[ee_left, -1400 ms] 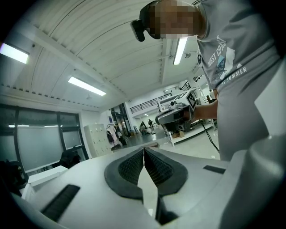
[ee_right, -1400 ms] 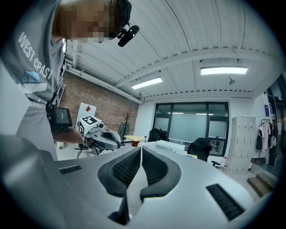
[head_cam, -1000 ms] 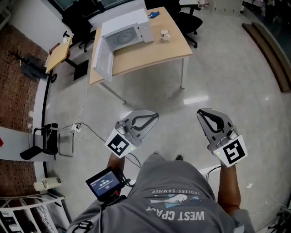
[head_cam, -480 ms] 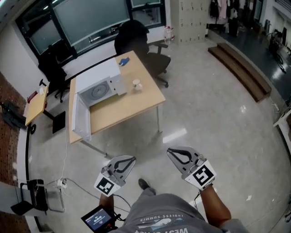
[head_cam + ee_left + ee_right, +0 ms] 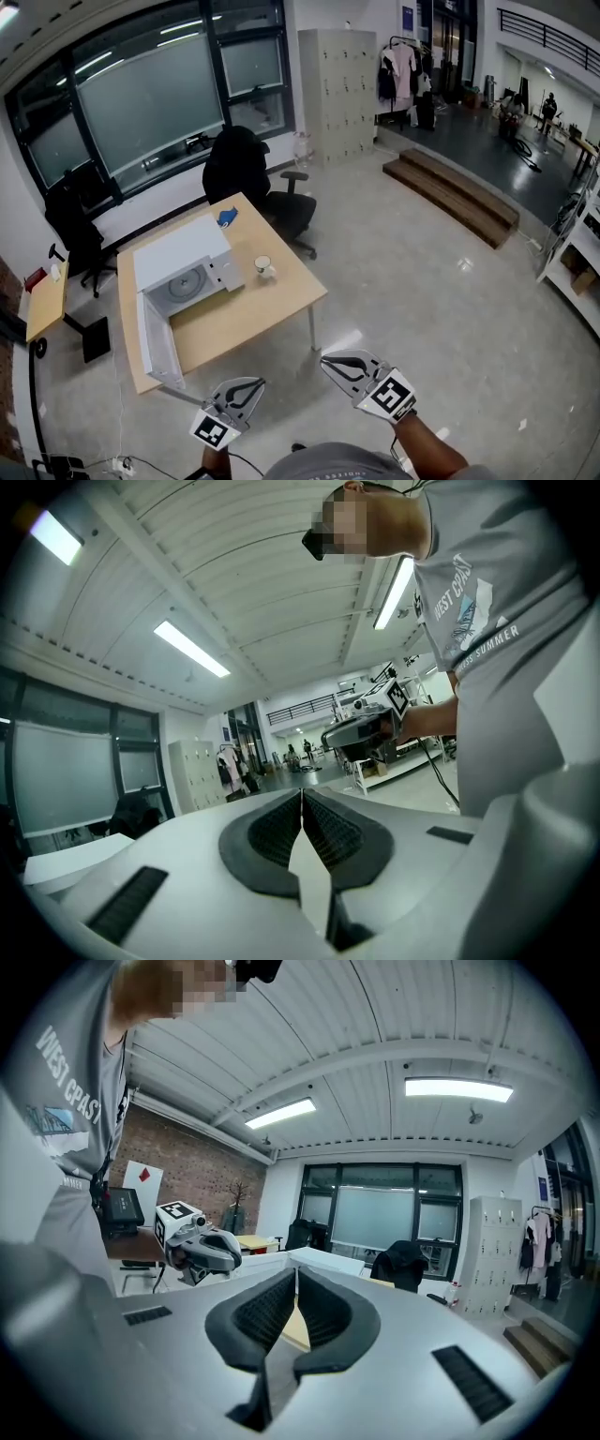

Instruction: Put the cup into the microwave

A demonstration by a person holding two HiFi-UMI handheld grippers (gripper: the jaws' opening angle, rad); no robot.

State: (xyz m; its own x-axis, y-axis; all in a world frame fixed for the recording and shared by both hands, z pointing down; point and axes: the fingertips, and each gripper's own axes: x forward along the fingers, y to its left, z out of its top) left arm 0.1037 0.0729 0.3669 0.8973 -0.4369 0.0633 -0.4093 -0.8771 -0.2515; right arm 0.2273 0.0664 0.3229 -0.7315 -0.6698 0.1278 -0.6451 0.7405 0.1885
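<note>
Left gripper (image 5: 251,384) and right gripper (image 5: 330,360) both have their jaws pressed together, holding nothing. Well ahead of them, a small white ceramic cup (image 5: 263,266) stands on the light wooden table (image 5: 281,314), just beside the open white microwave (image 5: 183,267). It is probably light, stiff, glazed and breakable, so it should be pinched gently across the rim wall.

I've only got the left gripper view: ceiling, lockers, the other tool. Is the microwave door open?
Observer: Yes. In the head view the microwave sits on the wooden table with its door swung wide open.
Operator: And the cup?
Observer: The cup stands upright on the table just right of the microwave, not touching it.
Operator: Right tool holding anything?
Observer: No, the right tool is shut and empty.
</note>
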